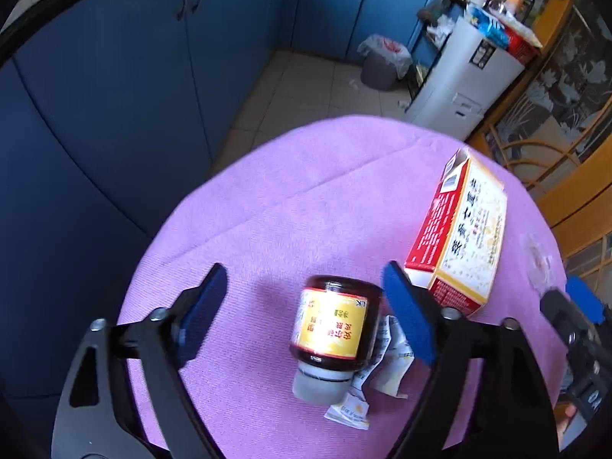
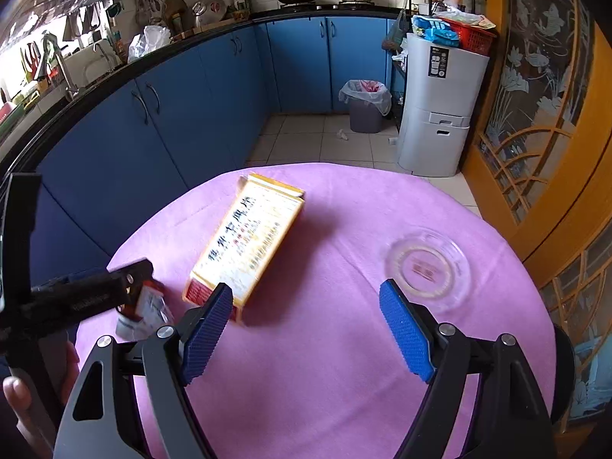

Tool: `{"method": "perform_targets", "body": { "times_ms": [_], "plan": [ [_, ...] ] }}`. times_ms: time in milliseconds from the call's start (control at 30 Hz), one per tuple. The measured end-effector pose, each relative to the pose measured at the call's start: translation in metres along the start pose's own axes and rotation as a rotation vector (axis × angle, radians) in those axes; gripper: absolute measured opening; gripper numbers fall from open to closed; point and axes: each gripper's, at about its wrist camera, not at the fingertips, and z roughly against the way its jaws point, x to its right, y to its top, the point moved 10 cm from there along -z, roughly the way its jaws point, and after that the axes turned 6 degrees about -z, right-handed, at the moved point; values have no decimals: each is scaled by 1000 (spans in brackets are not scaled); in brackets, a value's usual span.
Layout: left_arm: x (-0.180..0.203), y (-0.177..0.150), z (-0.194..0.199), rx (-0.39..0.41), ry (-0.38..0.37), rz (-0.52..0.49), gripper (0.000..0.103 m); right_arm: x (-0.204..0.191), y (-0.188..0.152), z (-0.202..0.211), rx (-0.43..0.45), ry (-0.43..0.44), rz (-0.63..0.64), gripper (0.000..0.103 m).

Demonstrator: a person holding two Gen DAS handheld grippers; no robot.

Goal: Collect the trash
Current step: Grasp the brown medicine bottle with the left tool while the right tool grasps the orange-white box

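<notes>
- The left gripper (image 1: 306, 306) hung over the near part of a round table draped in a purple cloth (image 1: 290, 199), its two blue-padded fingers (image 1: 409, 317) spread wide and holding nothing.
- A dark brown bottle (image 1: 332, 325) with a yellow label lay on its side between those fingers, its pale cap pointing toward the camera; it sat much closer to the right-hand pad than to the left-hand one, and whether it touched that pad could not be told.
- Crumpled paper scraps (image 1: 386, 375) lay on the cloth just beside and partly under the bottle, near its cap end.
- A red and yellow carton (image 1: 463, 237) lay flat just beyond the right-hand finger, its far end flap open.
- The right gripper (image 2: 306, 329) was likewise released, jaws wide apart above bare cloth.
- In the right wrist view the carton (image 2: 248, 241) lay ahead of the left-hand pad, with its near corner just beside the pad tip.
- A clear glass ashtray (image 2: 428, 267) sat on the cloth just beyond the right-hand pad.
- A lined grey bin (image 2: 365, 105) stood on the tiled floor well beyond the table, beside a white cabinet (image 2: 440, 107).
</notes>
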Motion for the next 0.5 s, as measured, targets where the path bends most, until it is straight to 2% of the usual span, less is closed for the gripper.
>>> {"method": "perform_targets", "body": {
  "times_ms": [200, 333, 433, 500],
  "plan": [
    [-7, -24, 6, -21, -53, 21, 77, -21, 14, -34, -46, 16, -20, 77],
    [-10, -27, 26, 24, -72, 30, 78, -34, 12, -54, -75, 10, -7, 77],
    [-14, -27, 30, 40, 4, 7, 78, -39, 5, -66, -105, 5, 7, 77],
    [-15, -28, 27, 34, 10, 9, 78, -41, 0, -69, -111, 18, 5, 77]
  ]
}}
